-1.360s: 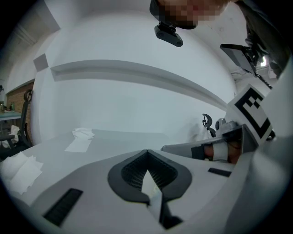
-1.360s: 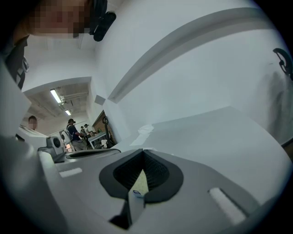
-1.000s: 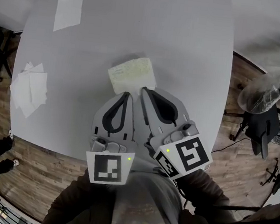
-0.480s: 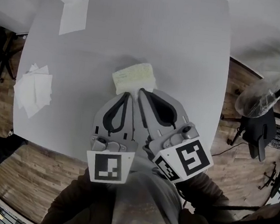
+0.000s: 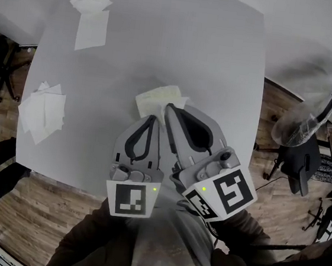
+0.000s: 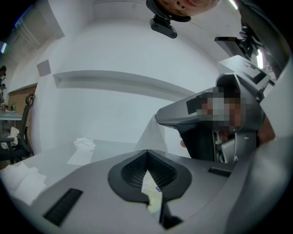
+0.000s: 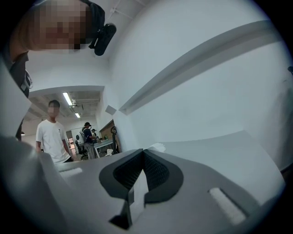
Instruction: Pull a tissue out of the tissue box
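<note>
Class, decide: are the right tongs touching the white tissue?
Touching. The right gripper view shows the right tongs shut, their pads pinching the white tissue between them.

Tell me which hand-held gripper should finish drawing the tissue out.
Right. The right hand-held gripper is shut on the white tissue; the left hand-held gripper is shut on the yellowish pack, steadying it.
</note>
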The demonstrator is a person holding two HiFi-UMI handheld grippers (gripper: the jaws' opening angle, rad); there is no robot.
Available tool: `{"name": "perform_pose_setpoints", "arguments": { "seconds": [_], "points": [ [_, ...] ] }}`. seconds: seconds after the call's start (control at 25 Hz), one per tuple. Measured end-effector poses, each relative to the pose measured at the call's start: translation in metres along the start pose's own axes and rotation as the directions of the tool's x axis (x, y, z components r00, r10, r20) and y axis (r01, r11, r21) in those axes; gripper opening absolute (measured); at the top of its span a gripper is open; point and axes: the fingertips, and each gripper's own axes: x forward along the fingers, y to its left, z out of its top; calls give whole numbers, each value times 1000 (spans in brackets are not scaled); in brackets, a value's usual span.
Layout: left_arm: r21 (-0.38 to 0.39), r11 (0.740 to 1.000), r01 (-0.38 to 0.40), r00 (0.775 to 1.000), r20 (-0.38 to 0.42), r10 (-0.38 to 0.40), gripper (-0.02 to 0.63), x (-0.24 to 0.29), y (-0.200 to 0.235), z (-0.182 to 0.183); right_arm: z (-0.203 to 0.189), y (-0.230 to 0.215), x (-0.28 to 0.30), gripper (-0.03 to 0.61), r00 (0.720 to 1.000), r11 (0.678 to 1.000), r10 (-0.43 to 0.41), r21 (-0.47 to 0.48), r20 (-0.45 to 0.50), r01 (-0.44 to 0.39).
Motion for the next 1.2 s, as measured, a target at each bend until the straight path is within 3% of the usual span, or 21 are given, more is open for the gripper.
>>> {"name": "perform_pose_setpoints", "arguments": {
  "seconds": [0.32,0.8,1.0,1.2],
  "points": [
    [0,1000,-18,1000,20,18,-2,-12,1,3,26,12,-12,2,996,999,20,-36,86,-17],
    [31,995,-96,993,73,93,-2,-112,-33,18,8,85,-84,2,988,994,108,-48,111,-103],
    [18,990,-143,988,68,141,-2,-141,-14,16,-3,114,-76,2,984,989,148,-42,95,-145],
    [9,982,-190,979,76,189,-2,-159,33,14,-19,147,-35,2,980,981,190,-44,62,-188]
  ]
}}
